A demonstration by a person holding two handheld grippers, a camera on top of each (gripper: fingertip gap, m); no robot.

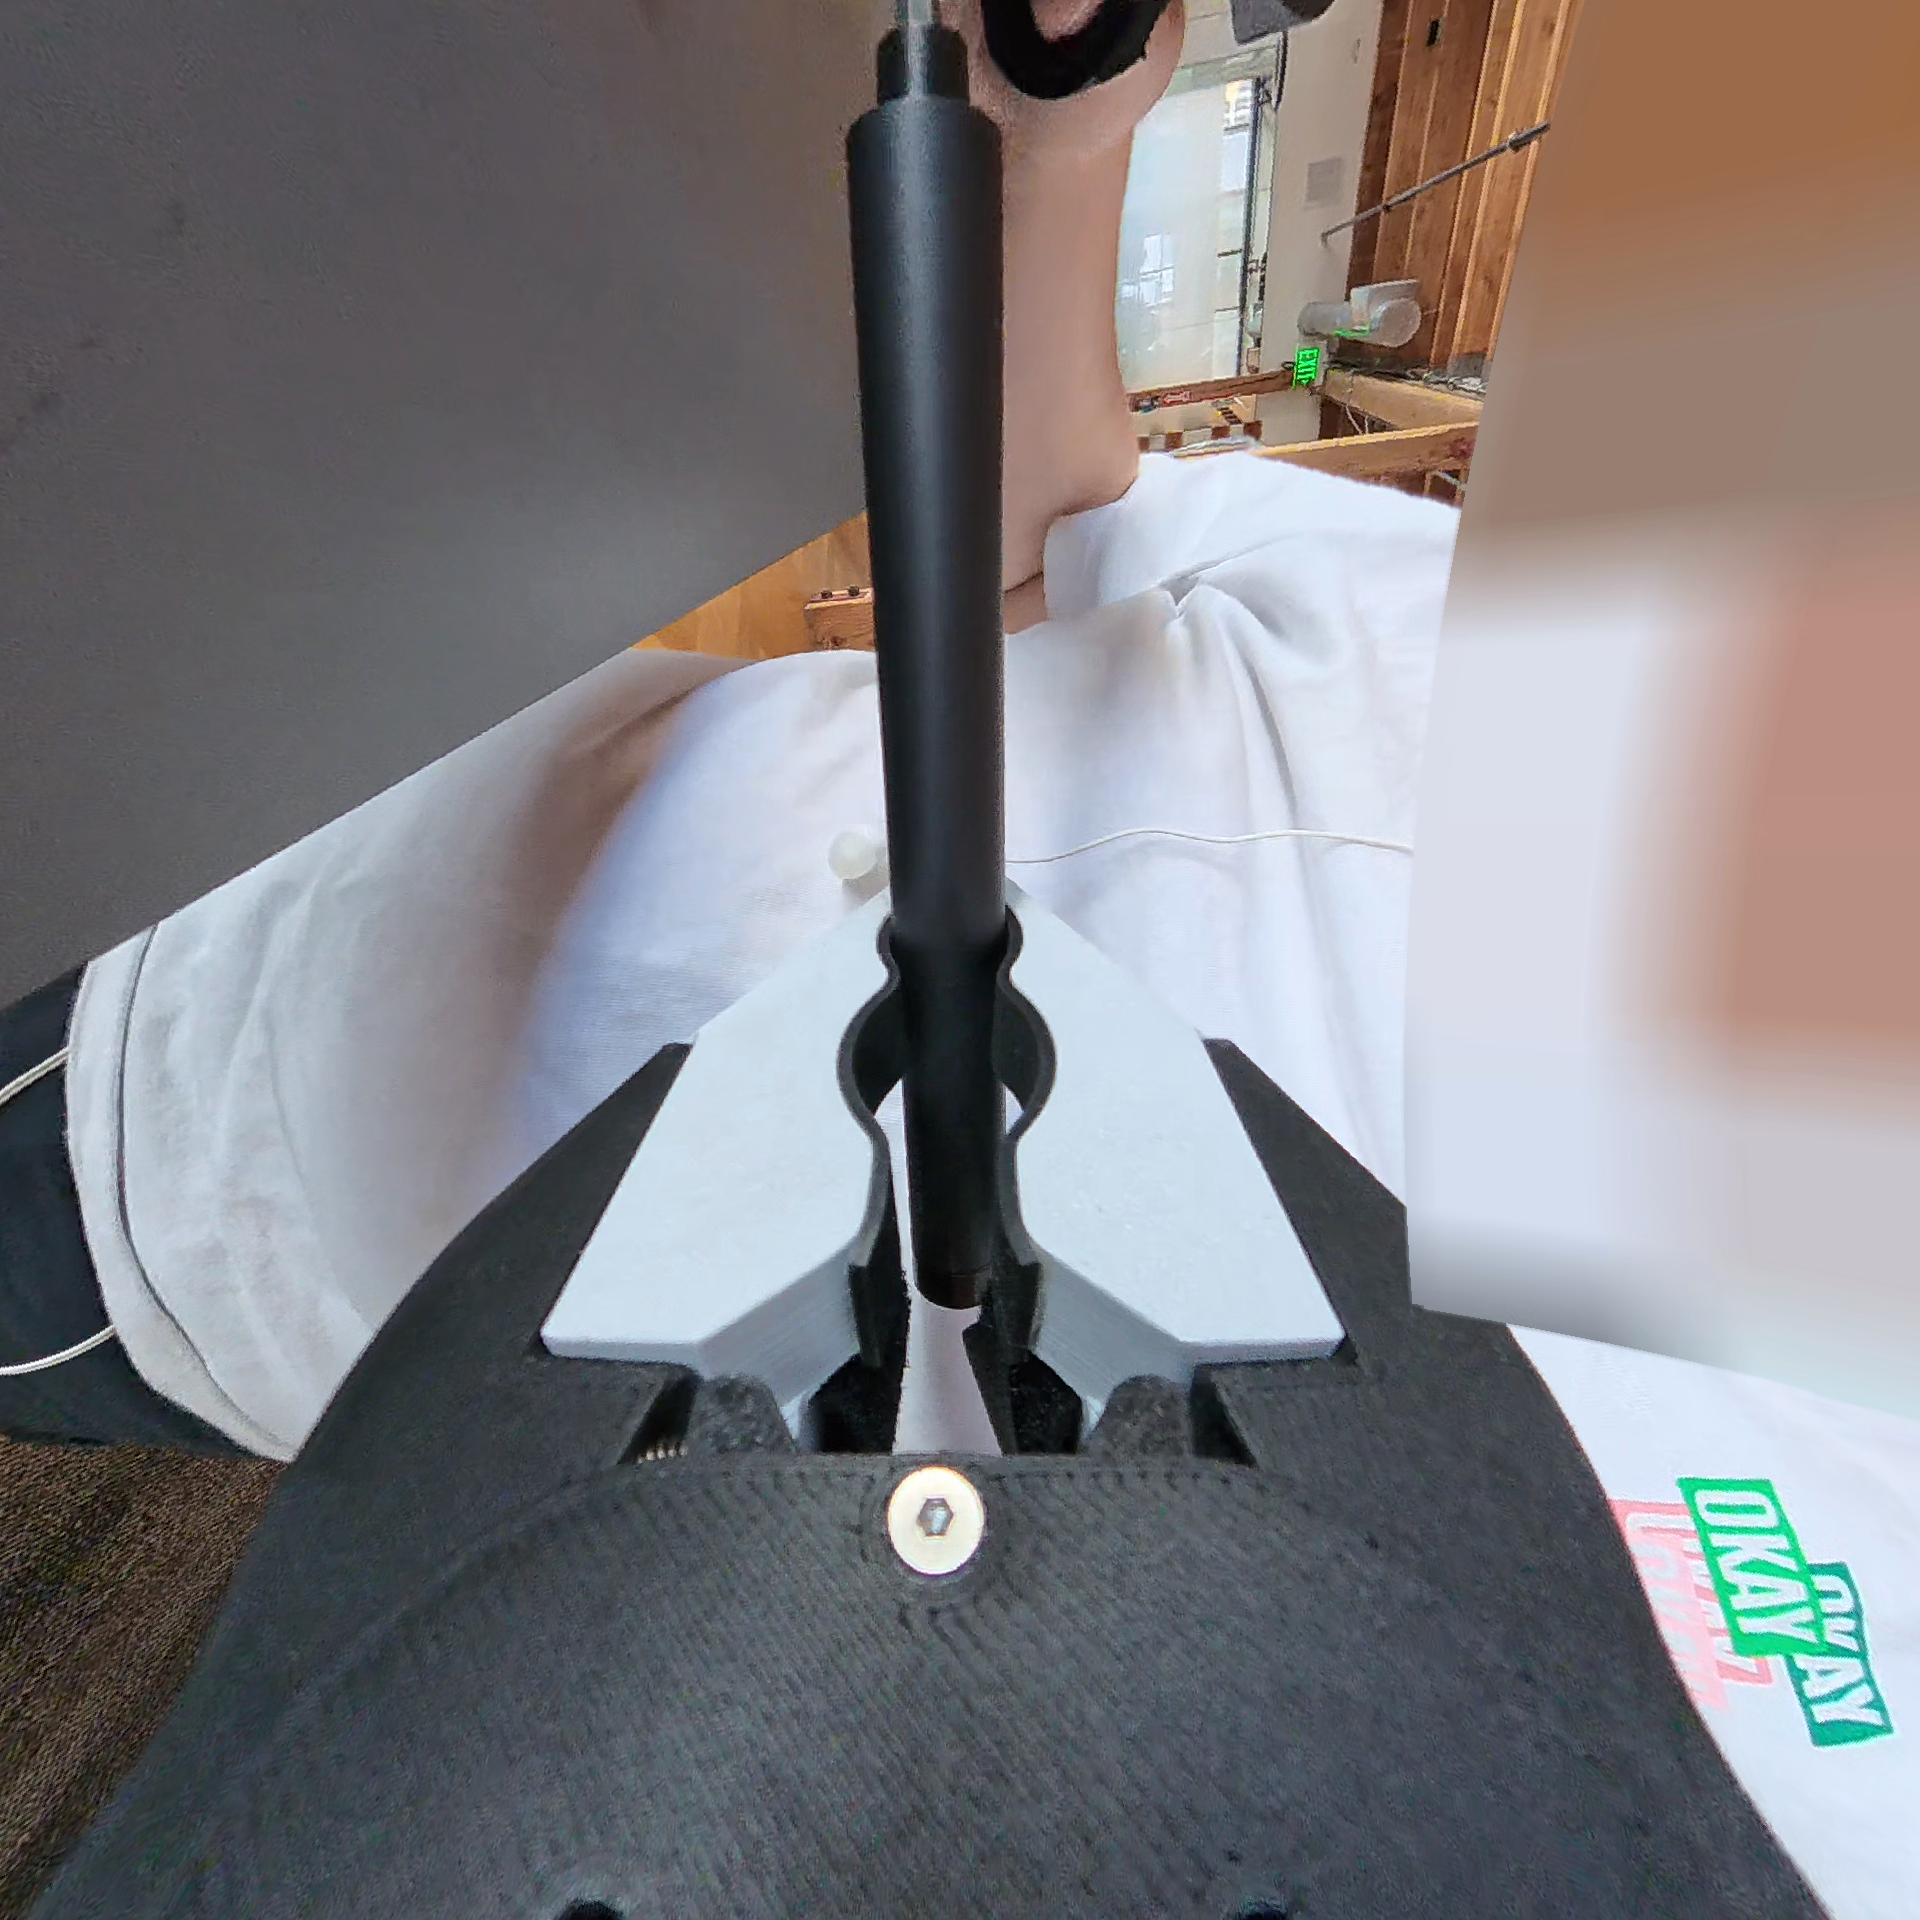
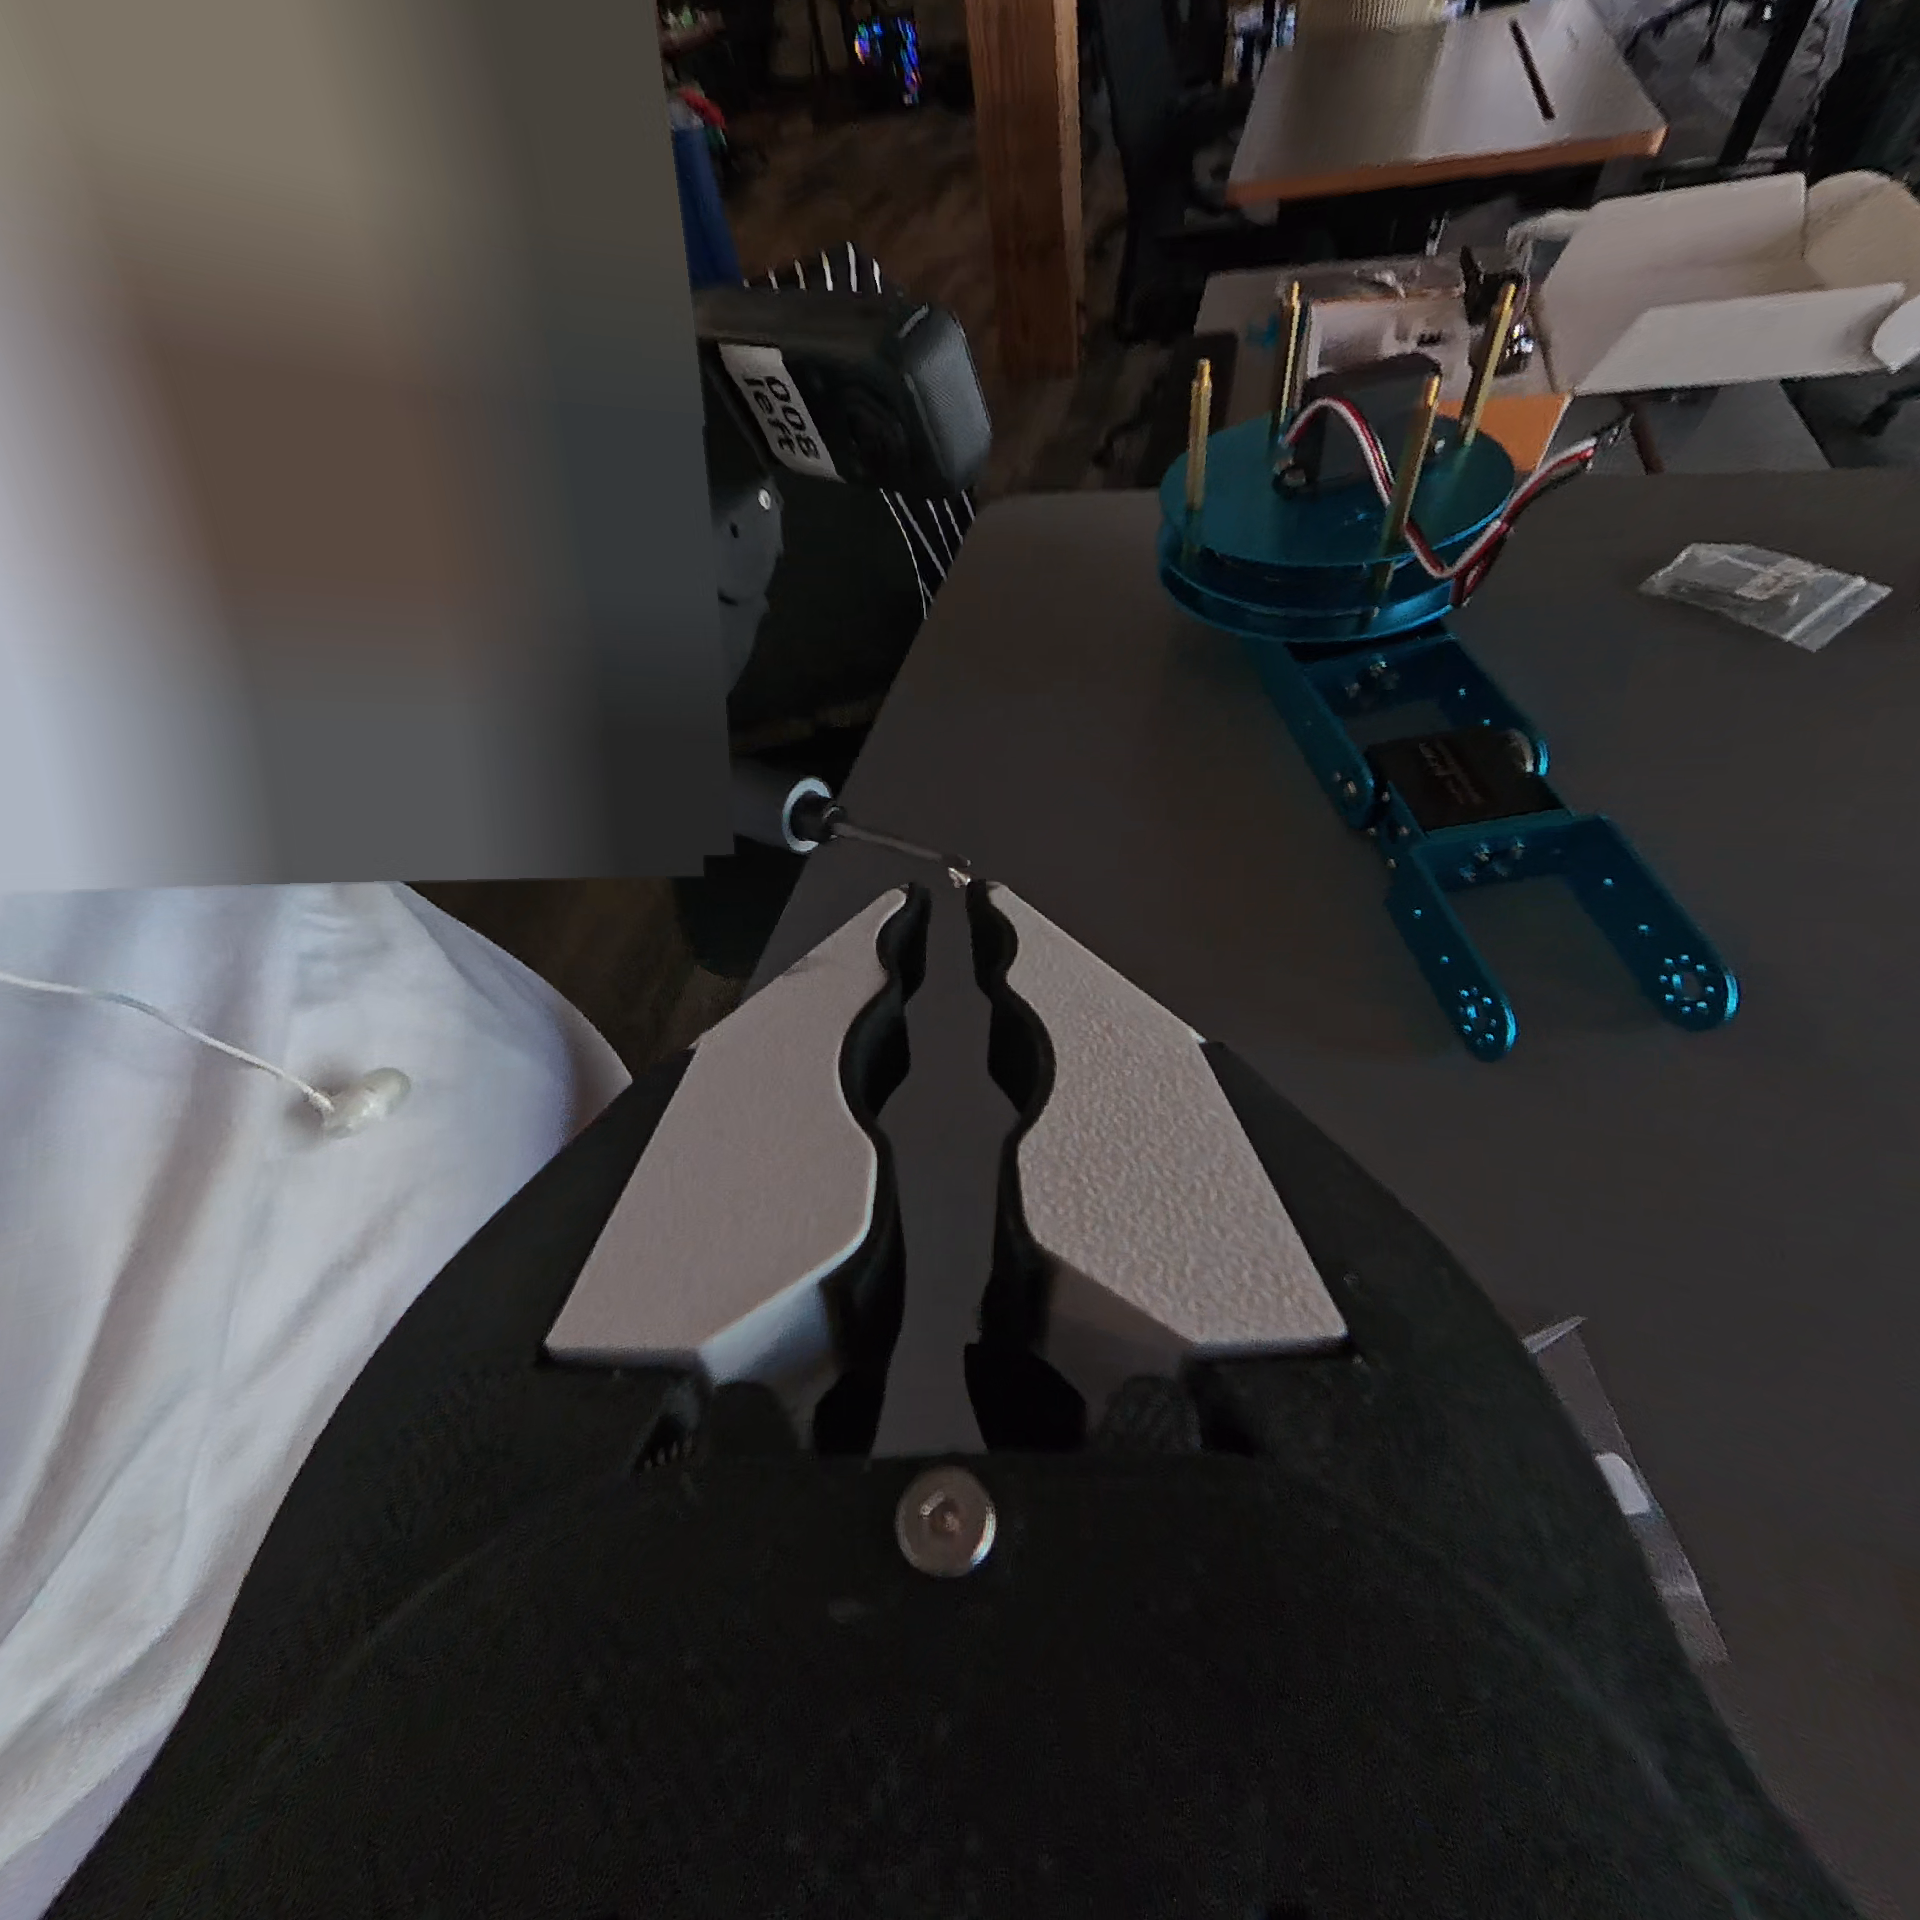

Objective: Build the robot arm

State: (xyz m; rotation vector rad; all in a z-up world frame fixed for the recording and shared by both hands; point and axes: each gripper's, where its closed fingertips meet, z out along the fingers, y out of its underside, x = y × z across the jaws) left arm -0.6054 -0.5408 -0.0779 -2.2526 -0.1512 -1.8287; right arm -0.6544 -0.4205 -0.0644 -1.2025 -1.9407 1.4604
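My left gripper (image 1: 943, 935) is shut on the handle of a black screwdriver (image 1: 930, 520), which points away from the camera along the grey table's (image 1: 364, 416) edge. In the right wrist view the screwdriver (image 2: 821, 816) comes in from the left, its thin bit reaching my right gripper (image 2: 945, 891). That gripper is closed to a narrow gap on a small shiny screw (image 2: 960, 873) at its tips, right at the bit's end, over the near corner of the table (image 2: 1143, 1039). A blue metal robot-arm assembly (image 2: 1340, 540) with brass standoffs and a forked bracket (image 2: 1455, 831) lies to the right.
A person in a white shirt (image 1: 1195, 727) sits close behind both grippers. A small clear bag of parts (image 2: 1766, 592) lies at the table's far right. An open white box (image 2: 1745, 281) and another table stand behind. The left gripper's camera body (image 2: 862, 395) hangs beyond the table's left edge. Spacing between my two grippers at the tips: around 12 centimetres. The blue metal robot-arm assembly (image 2: 1340, 540) is closer to my right gripper, around 20 centimetres from its tips; the left tips are 30 centimetres off.
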